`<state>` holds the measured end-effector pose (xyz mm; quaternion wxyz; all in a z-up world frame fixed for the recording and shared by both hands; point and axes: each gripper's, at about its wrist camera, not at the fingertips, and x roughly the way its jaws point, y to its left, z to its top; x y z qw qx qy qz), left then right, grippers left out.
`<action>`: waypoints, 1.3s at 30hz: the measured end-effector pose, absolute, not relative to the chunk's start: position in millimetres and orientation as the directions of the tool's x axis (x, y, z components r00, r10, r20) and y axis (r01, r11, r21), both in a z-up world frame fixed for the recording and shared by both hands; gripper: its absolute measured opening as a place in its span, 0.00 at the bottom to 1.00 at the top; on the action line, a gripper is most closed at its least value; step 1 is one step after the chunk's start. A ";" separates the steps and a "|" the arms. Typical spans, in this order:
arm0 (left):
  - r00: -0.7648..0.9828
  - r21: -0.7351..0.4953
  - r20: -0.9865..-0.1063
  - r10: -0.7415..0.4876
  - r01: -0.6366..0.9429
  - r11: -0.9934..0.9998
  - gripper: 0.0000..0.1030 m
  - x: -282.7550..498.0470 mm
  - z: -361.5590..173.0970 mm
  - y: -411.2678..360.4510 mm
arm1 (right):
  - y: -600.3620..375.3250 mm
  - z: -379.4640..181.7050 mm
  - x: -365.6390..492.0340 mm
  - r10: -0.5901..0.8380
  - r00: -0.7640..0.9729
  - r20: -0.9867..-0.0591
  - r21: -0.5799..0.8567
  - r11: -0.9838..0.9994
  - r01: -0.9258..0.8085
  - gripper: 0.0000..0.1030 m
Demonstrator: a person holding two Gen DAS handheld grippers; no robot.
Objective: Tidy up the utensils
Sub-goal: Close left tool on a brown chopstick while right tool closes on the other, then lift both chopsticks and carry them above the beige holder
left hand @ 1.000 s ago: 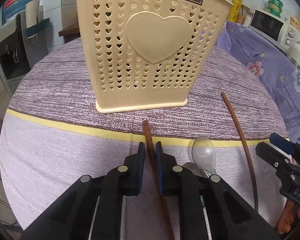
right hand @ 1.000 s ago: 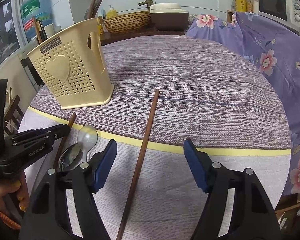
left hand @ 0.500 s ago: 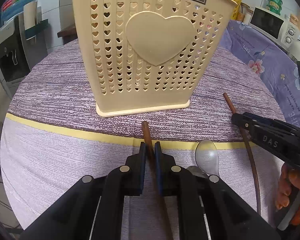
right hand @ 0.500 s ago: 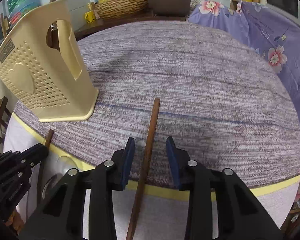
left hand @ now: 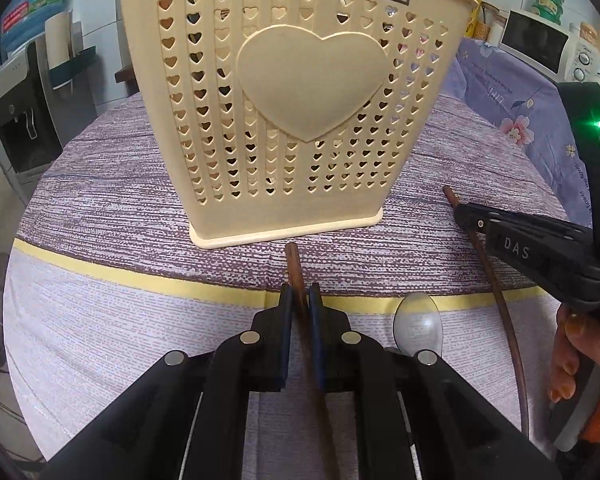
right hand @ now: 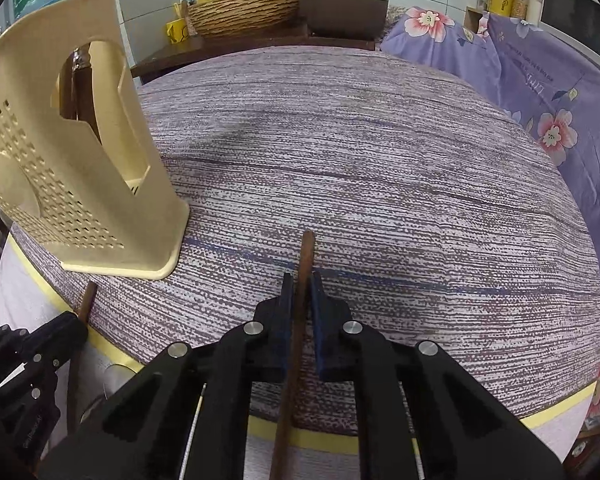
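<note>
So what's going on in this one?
A person is tidying utensils on a round table, a gripper in each hand. The left gripper is shut on one brown chopstick, and the right gripper is shut on the other chopstick. Both sticks still lie on the cloth. A spoon waits beside them; the cream utensil holder stands just ahead.

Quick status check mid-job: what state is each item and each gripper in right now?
Left gripper: shut on left chopstick.
Right gripper: shut on right chopstick.
Utensil holder: upright on table, something brown inside.
Spoon: lying flat, untouched.
</note>
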<state>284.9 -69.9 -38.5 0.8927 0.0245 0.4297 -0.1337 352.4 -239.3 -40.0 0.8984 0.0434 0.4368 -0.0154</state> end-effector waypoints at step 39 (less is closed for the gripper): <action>0.863 -0.202 -0.405 -0.303 0.239 0.950 0.08 200.4 110.8 11.1 | -276.6 133.0 215.0 0.212 0.901 -0.379 0.226 0.965 -0.132 0.08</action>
